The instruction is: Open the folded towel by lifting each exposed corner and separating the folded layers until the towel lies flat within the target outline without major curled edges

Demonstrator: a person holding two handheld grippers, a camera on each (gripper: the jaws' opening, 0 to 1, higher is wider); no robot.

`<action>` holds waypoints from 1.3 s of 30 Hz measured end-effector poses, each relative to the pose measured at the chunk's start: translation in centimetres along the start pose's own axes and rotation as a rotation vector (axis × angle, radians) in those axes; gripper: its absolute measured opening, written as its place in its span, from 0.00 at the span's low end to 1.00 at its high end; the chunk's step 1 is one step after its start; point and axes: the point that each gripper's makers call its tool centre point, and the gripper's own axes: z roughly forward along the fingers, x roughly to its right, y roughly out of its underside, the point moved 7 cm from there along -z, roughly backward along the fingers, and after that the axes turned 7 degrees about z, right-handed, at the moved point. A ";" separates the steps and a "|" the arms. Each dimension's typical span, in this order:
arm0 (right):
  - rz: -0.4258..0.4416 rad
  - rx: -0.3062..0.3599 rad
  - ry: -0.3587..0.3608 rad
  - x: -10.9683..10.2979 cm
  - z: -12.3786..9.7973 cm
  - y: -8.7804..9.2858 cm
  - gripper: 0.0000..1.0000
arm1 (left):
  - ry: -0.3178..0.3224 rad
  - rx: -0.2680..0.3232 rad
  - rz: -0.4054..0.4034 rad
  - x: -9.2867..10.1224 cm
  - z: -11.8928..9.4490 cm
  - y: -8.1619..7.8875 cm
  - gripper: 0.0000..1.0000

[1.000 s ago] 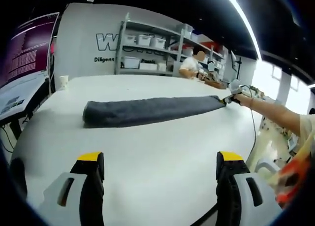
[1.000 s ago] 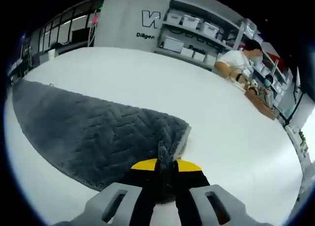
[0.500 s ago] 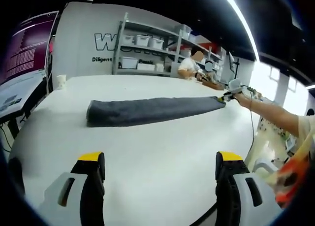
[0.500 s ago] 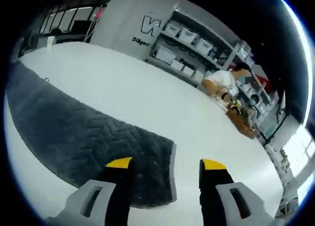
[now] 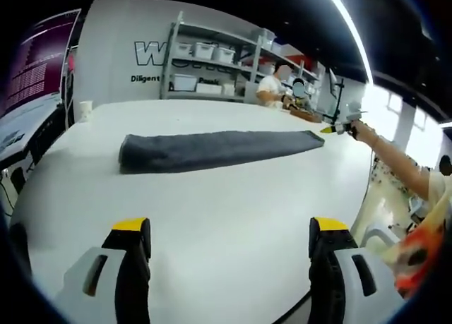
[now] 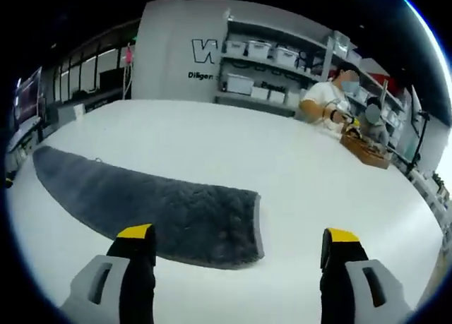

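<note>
White table — both grippers wide open, empty.

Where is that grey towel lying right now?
The grey towel lies folded in a long strip on the white table, ahead of the open left gripper; in the right gripper view its near end sits just beyond the jaws, left of centre.

A folded grey towel lies lengthwise across the middle of the white tabletop, the left gripper hovering wide apart at the near edge, right gripper raised beyond its far end.
</note>
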 end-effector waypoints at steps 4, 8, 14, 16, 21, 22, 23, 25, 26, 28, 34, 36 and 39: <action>-0.004 0.015 -0.031 -0.4 -2.5 1.1 0.99 | -0.004 0.002 0.003 -0.5 -0.5 -0.3 0.92; -0.041 0.010 -0.079 -2.9 -5.7 2.7 0.99 | -0.051 0.001 0.018 -0.9 -1.0 -0.5 0.93; -0.067 0.039 -0.161 -6.0 -9.0 3.9 0.99 | -0.012 -0.002 0.011 -0.1 -0.5 -0.2 0.96; -0.080 0.043 -0.224 -7.6 -10.3 4.7 0.99 | -0.002 -0.018 0.011 0.1 -0.1 0.0 0.97; -0.083 0.036 -0.306 -10.1 -12.3 6.4 0.99 | -0.002 -0.023 0.007 0.4 0.2 0.3 1.00; -0.099 0.032 -0.324 -10.6 -12.5 6.9 0.99 | 0.000 -0.021 0.003 0.4 0.2 0.3 1.00; -0.097 0.031 -0.344 -10.9 -12.7 7.1 0.99 | 0.008 -0.016 -0.003 0.6 0.3 0.2 1.00; -0.088 0.034 -0.362 -11.0 -12.7 7.5 0.99 | 0.013 -0.009 -0.006 0.9 0.3 0.1 1.00; -0.087 0.035 -0.364 -11.0 -12.7 7.6 0.99 | 0.014 -0.008 -0.004 1.0 0.4 0.0 1.00; -0.096 0.034 -0.370 -11.1 -12.5 7.9 0.99 | 0.017 -0.014 0.000 1.2 0.7 -0.1 1.00; -0.082 0.042 -0.384 -10.9 -12.8 8.4 0.99 | 0.023 -0.011 0.003 1.2 2.0 -1.6 0.99; -0.084 0.038 -0.398 -11.0 -12.8 8.5 0.99 | 0.034 -0.011 0.016 1.5 2.6 -2.5 0.99; -0.082 0.026 -0.406 -10.7 -13.0 8.8 0.97 | 0.036 -0.012 0.052 1.6 3.6 -4.4 0.99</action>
